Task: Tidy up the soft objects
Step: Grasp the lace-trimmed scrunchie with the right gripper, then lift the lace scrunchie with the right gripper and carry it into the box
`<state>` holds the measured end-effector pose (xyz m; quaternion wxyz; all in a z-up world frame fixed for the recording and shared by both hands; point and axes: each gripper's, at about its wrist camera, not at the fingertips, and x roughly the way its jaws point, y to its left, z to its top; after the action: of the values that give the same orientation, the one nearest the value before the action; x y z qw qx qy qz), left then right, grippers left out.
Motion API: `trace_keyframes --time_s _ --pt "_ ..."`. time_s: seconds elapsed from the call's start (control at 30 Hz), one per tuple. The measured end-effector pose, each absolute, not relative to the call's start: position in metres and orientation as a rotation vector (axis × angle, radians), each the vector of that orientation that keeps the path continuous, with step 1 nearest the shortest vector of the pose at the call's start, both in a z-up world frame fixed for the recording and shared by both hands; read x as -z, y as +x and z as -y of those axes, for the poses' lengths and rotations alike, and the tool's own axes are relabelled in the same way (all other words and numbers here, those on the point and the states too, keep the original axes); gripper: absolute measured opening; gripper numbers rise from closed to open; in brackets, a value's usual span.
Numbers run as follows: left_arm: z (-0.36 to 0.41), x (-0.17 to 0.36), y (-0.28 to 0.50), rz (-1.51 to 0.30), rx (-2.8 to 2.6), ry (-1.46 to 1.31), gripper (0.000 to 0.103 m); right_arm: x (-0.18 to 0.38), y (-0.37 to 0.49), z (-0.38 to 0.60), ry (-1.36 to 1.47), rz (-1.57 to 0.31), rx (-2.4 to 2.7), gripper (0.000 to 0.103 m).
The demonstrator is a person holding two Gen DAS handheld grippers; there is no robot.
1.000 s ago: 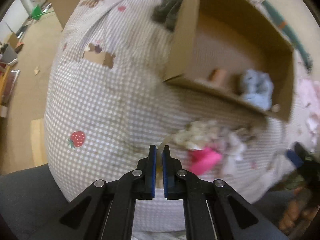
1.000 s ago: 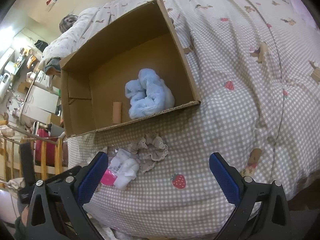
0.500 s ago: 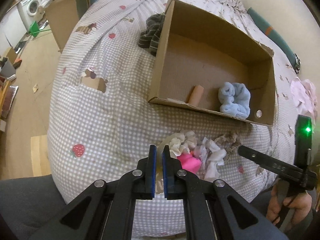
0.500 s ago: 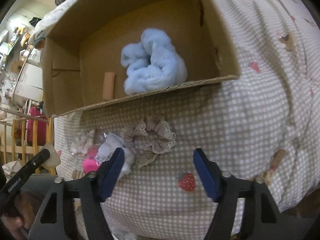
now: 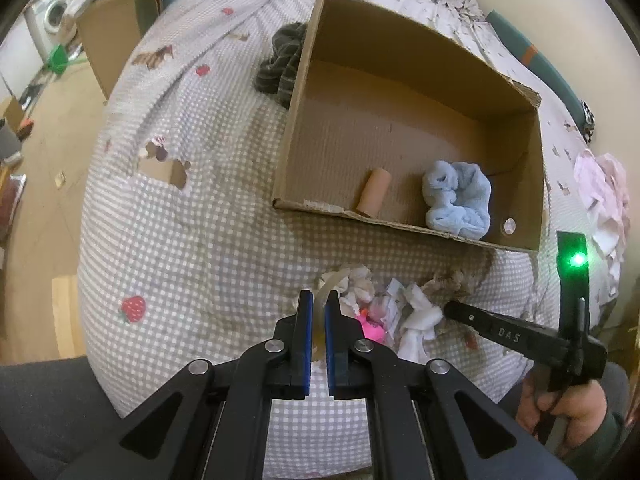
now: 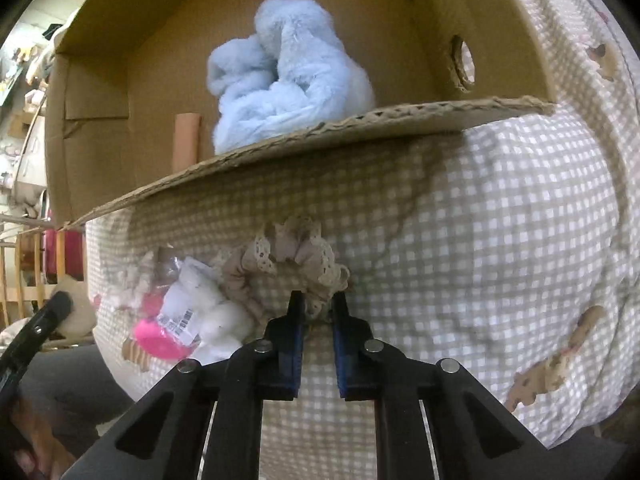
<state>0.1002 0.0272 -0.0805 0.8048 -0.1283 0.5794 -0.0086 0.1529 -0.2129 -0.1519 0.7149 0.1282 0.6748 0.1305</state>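
A cardboard box (image 5: 304,80) lies on the checked bedspread and holds a fluffy light-blue scrunchie (image 5: 458,200) (image 6: 288,76) and a small tan roll (image 5: 374,192). In front of the box lies a beige lace scrunchie (image 6: 284,268) (image 5: 448,284), a white fluffy one (image 6: 208,304), a cream one (image 5: 356,284) and a pink item (image 5: 370,326) in clear wrapping. My right gripper (image 6: 317,300) is shut on the lace scrunchie's near edge. My left gripper (image 5: 317,300) is shut and empty, just left of the pile.
A dark striped cloth (image 5: 282,68) lies at the box's far left corner. A pink-white cloth (image 5: 604,192) lies at the right. The bed edge drops to the floor (image 5: 40,184) on the left. A second cardboard box (image 5: 104,40) stands beyond.
My right gripper moved forward and down to the lace scrunchie and closed from wide open onto it. My left gripper stayed shut and shifted only slightly.
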Motion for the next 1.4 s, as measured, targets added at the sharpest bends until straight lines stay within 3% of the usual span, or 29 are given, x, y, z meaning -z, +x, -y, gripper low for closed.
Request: trace_keyframes --time_s 1.0,1.4 --pt "-0.053 0.077 0.081 -1.185 -0.149 -0.197 0.005 0.064 0.086 0.276 0.359 -1.173 -0.249 0.014" --pt "-0.048 0.014 0.064 -1.026 -0.186 -0.168 0.005 -0.001 0.057 0.271 0.338 -0.983 -0.311 0.014"
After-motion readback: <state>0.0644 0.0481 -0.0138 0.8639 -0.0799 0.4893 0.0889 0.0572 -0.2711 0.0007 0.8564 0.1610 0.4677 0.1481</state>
